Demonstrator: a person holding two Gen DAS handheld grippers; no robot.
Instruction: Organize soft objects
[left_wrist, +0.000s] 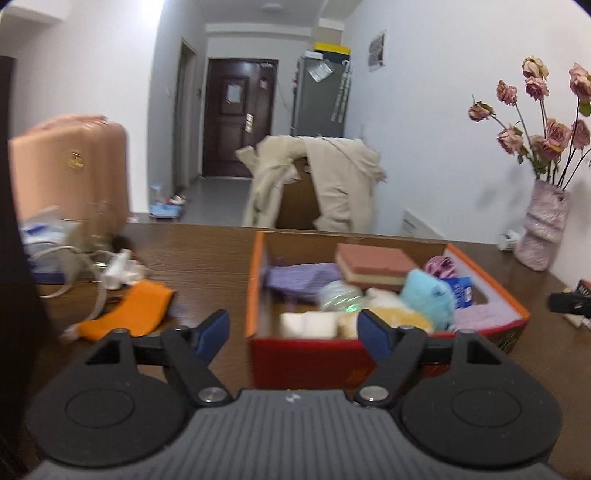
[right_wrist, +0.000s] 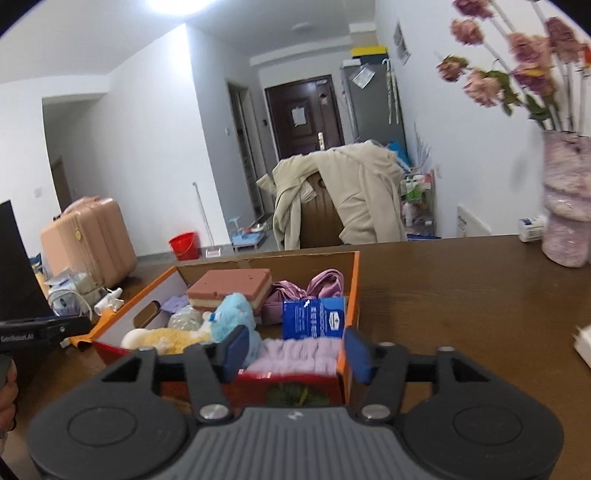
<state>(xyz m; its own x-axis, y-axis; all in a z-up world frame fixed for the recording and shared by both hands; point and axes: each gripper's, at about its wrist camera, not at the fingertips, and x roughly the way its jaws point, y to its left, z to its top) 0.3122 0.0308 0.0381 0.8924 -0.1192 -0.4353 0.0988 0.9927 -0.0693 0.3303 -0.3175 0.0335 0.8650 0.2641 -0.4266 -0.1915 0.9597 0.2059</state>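
Left tongs: you held them released, empty.
Right tongs: released too, by the box.
Orange cloth: lay left of your left tongs, nearer them, slanting away toward the right.

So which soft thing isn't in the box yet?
The orange cloth. It lies on the table left of the box; the other soft things are inside.

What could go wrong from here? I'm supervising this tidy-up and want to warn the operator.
The orange cloth lies outside the box, beside loose white cables; the open left gripper might snag them on the way to it. The box looks nearly full, so the blue plush on top could spill. The vase stands near the right gripper.
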